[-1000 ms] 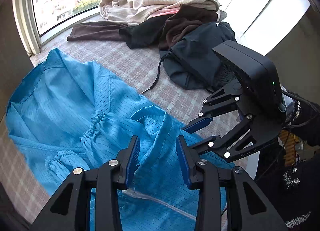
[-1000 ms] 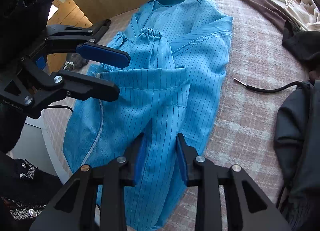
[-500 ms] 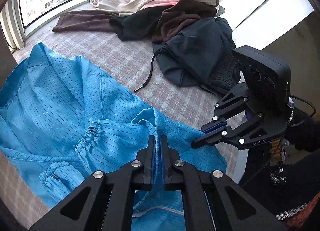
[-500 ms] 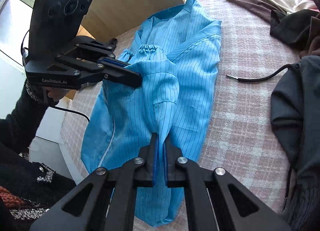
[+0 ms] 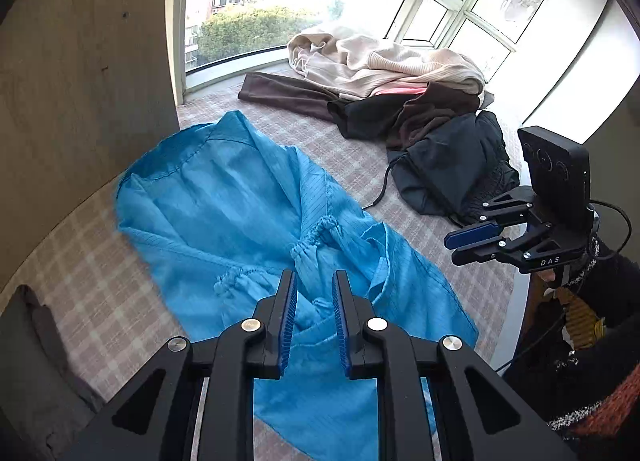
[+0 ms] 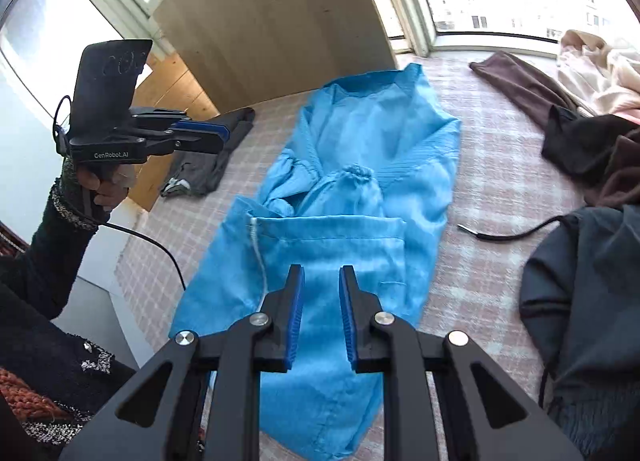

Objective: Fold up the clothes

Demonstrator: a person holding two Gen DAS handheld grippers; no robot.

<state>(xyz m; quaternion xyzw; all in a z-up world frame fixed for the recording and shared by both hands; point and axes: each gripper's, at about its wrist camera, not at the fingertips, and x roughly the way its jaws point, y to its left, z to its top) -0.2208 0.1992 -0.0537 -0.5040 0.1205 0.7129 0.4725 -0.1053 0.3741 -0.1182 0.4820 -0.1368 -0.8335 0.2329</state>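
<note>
The blue garment (image 6: 352, 229) lies partly folded on the checked mat (image 6: 488, 165), free of both the left gripper (image 5: 314, 321) and right gripper (image 6: 322, 317), each held above it with jaws slightly apart and empty, while a heap of unfolded clothes (image 5: 400, 101) and a loose black drawstring (image 6: 508, 235) crowd its far side

Left gripper (image 5: 314, 315) hangs open over the rumpled blue coat (image 5: 248, 221), right gripper (image 5: 472, 239) off to the side, nearly closed.
</note>
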